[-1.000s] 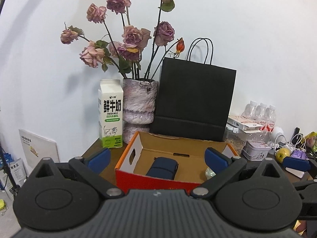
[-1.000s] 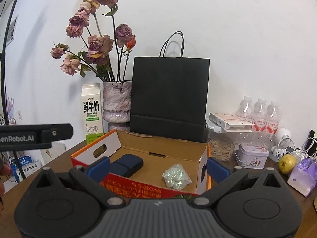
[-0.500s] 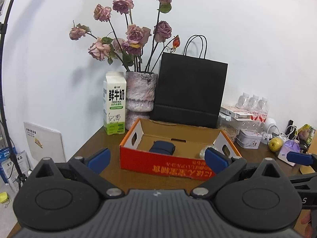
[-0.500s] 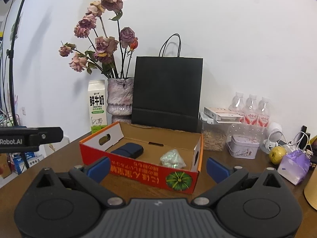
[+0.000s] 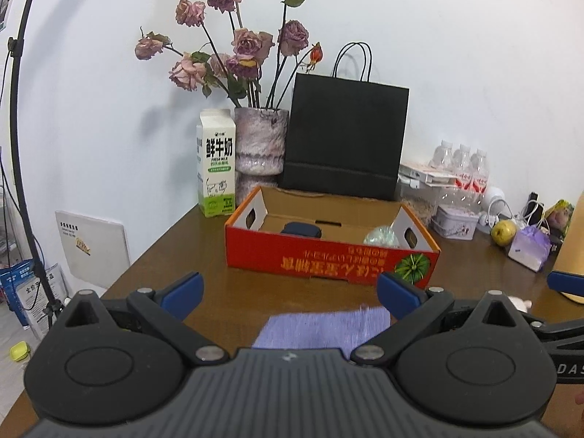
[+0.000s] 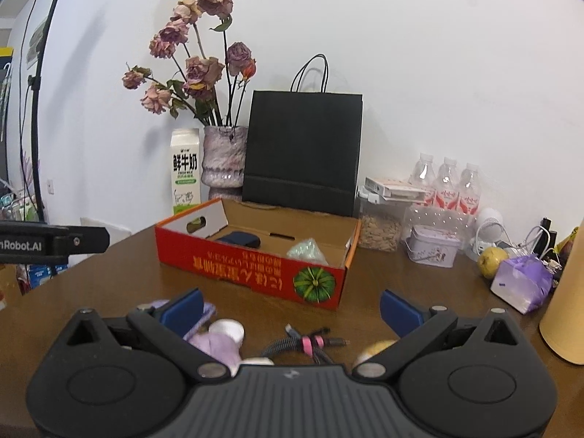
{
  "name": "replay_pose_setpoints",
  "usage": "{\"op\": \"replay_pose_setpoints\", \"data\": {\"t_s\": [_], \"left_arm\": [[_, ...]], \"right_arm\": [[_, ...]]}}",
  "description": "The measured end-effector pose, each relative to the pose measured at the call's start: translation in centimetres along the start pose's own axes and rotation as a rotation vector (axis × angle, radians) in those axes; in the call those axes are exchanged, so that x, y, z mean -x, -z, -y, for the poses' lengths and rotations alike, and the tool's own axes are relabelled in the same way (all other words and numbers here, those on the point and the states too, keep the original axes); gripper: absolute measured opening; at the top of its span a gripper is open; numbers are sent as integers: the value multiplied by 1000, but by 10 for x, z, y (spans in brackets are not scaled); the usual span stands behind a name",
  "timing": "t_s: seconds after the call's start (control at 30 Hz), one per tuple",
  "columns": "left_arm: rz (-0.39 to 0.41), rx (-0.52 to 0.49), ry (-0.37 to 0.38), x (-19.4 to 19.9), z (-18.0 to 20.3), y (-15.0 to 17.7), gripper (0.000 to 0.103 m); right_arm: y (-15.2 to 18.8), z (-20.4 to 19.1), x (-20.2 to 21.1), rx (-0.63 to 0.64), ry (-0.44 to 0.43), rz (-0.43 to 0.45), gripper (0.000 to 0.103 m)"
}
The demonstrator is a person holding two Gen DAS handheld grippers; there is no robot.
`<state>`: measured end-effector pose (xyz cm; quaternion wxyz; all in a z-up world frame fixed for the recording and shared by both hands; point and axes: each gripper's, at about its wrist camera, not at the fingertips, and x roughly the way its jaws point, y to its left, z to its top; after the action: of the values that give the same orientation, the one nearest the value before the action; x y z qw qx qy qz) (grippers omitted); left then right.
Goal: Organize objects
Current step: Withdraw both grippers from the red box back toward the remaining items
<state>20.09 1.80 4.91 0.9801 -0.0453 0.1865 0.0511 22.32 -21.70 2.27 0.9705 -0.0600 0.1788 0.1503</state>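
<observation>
From my left wrist camera I see a lavender cloth (image 5: pixel 323 326) lying flat on the brown table (image 5: pixel 175 252), in front of the red cardboard box (image 5: pixel 328 261); my right wrist camera does not show that cloth whole, but shows a bundled cable with a pink tie (image 6: pixel 304 343), a pale purple soft item (image 6: pixel 215 343) and a yellowish round thing (image 6: pixel 374 350), all in front of the box. Inside the box lie a dark blue case (image 5: pixel 301 229) toward its left and a glittery clear ball (image 5: pixel 381 236) toward its right. My left gripper (image 5: pixel 288 294) is spread wide above the cloth, holding nothing. My right gripper (image 6: pixel 290 308) is equally wide, empty, with its left finger just beside the purple item.
</observation>
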Motion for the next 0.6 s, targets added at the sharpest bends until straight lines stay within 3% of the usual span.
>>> {"op": "replay_pose_setpoints", "data": {"t_s": [0.6], "left_arm": [[-43, 6, -35, 25, 17, 41, 103]], "right_arm": [[46, 28, 36, 5, -15, -40, 103]]}}
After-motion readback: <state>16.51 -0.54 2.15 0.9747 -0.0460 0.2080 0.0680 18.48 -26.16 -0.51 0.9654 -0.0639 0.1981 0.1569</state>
